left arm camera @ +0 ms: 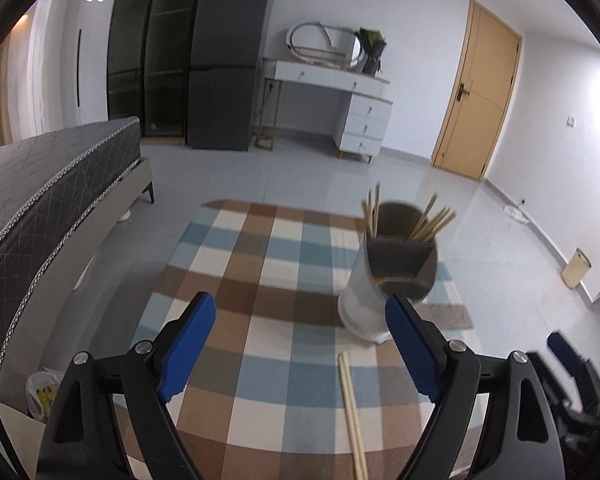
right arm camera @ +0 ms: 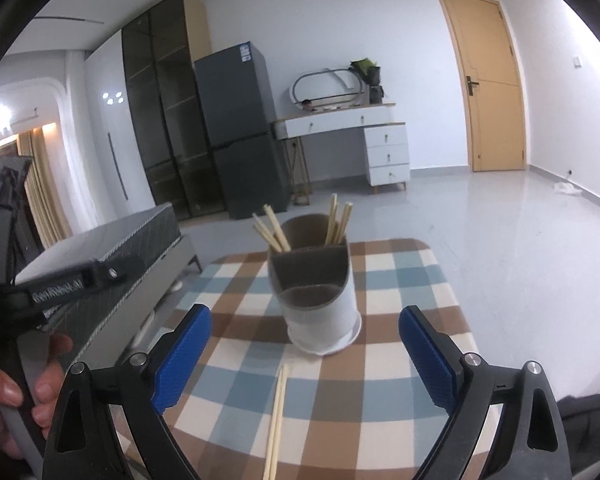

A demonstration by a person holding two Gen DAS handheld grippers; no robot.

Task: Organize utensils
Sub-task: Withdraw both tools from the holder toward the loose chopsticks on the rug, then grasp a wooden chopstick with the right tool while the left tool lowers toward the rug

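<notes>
Lying flat on the checked cloth, a pair of pale wooden chopsticks (right arm camera: 277,420) ran side by side from lower centre of the right wrist view toward the holder (right arm camera: 320,300). I saw that holder as a round white tub with a brown divided insert, upright at frame centre; its rear compartments held two clusters of chopsticks (right arm camera: 336,220) leaning outward, while the front compartment looked empty. The tablecloth (right arm camera: 400,280) was woven-looking, in brown, blue and cream squares, over a round-cornered table. My right gripper (right arm camera: 304,356) stood spread wide with nothing between its ribbed blue pads. In the left wrist view, my left gripper (left arm camera: 300,344) was likewise spread and empty, the loose pair (left arm camera: 352,412) lower centre-right.
</notes>
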